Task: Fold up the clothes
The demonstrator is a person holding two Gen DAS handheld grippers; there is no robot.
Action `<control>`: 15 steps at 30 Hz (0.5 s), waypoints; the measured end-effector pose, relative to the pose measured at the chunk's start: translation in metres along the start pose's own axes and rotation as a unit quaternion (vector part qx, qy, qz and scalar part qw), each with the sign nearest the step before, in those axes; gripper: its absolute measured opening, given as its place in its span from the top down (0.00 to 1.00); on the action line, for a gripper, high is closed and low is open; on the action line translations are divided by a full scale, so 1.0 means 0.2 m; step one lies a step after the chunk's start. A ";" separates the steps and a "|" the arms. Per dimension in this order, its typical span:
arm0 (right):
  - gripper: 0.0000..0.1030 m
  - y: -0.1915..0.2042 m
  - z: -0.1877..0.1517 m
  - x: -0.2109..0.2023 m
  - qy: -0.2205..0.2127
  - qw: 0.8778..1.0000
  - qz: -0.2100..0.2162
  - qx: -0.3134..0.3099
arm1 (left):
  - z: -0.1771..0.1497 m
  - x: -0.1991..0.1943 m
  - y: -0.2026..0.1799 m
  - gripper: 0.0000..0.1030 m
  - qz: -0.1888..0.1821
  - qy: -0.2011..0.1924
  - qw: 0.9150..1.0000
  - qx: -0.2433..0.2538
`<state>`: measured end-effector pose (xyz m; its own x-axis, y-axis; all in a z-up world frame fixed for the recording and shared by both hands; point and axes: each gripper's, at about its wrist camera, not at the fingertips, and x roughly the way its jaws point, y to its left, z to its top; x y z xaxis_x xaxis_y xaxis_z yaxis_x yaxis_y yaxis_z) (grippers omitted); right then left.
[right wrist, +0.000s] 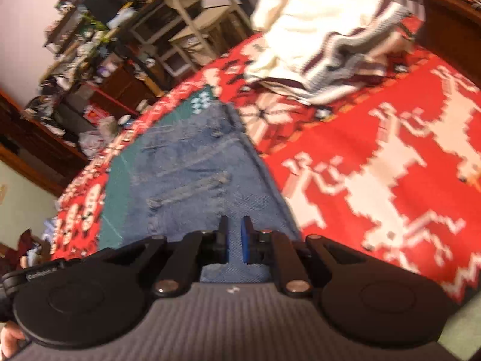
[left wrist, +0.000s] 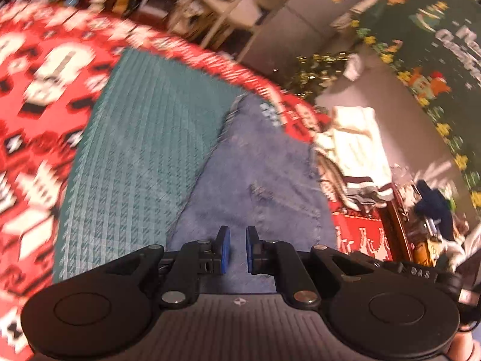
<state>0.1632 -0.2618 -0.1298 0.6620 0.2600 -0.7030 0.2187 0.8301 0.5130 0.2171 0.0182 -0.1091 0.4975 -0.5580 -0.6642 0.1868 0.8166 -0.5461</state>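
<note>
Surface: a red blanket (left wrist: 45, 69) with white knitted-style figures is spread out; in the right wrist view its red part (right wrist: 345, 150) fills the right side.
Jeans: blue denim jeans (right wrist: 192, 162) are laid flat on the blanket, running away from both cameras. In the left wrist view the jeans (left wrist: 258, 177) are seen in the middle, between the teal cloth and the blanket edge.
Teal cloth: a teal patterned cloth (left wrist: 141, 150) is laid flat under and beside the jeans, on their left in the left wrist view. In the right wrist view only a strip of it (right wrist: 117, 198) is seen, left of the jeans.
Left gripper: the left gripper (left wrist: 238, 248) is pointed down at the near end of the jeans. A narrow gap is seen between its blue pads (left wrist: 226, 249), and denim is seen through this gap. The jaws are almost pressed together. Whether a fold of denim is pinched cannot be told.
Right gripper: the right gripper (right wrist: 234, 239) is also pointed down at the near end of the jeans, near their right edge. The blue pads (right wrist: 246, 240) are set close, with a thin gap, and denim is seen behind it. A pinch on the cloth cannot be confirmed.
Sweater: a cream sweater (right wrist: 312, 30) with dark stripes is heaped at the far side of the blanket, apart from the jeans. In the left wrist view it (left wrist: 357, 150) hangs over the blanket edge, right of the jeans.
Background: a pale chair (right wrist: 192, 15) and crowded shelves (right wrist: 84, 45) are seen behind the blanket; details are blurred.
Hand: part of a hand (right wrist: 10, 338) is seen at the lower left edge of the right wrist view.
</note>
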 end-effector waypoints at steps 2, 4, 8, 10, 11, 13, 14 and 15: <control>0.90 0.03 0.02 0.04 -0.001 1.000 0.009 -0.011 | 0.02 0.03 -0.04 0.91 -0.009 -0.006 1.000 0.015; 0.90 0.04 0.04 0.10 -0.003 1.000 0.016 -0.015 | 0.04 0.08 -0.06 0.91 -0.018 -0.009 1.000 0.024; 0.90 0.06 0.08 0.21 -0.003 0.999 0.040 -0.013 | 0.10 0.22 -0.07 0.91 -0.029 0.000 0.999 0.015; 0.90 0.09 0.10 0.26 -0.003 0.998 0.055 -0.019 | 0.13 0.28 -0.07 0.91 -0.034 0.008 0.999 0.012; 0.90 0.10 0.11 0.29 -0.003 0.998 0.062 -0.021 | 0.14 0.31 -0.07 0.91 -0.036 0.010 0.999 0.013; 0.90 0.13 0.12 0.33 -0.002 0.997 0.076 -0.024 | 0.16 0.35 -0.09 0.91 -0.035 0.012 0.999 0.021; 0.90 0.15 0.13 0.35 -0.002 0.996 0.083 -0.025 | 0.18 0.38 -0.10 0.91 -0.035 0.014 0.999 0.024; 0.90 0.16 0.14 0.37 0.000 0.996 0.087 -0.027 | 0.18 0.40 -0.11 0.91 -0.036 0.017 0.999 0.025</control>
<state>0.2398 -0.2292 -0.1520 0.6864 0.4015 -0.6064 0.0628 0.7980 0.5994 0.2841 -0.0385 -0.1318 0.4532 -0.6193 -0.6412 0.2641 0.7803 -0.5670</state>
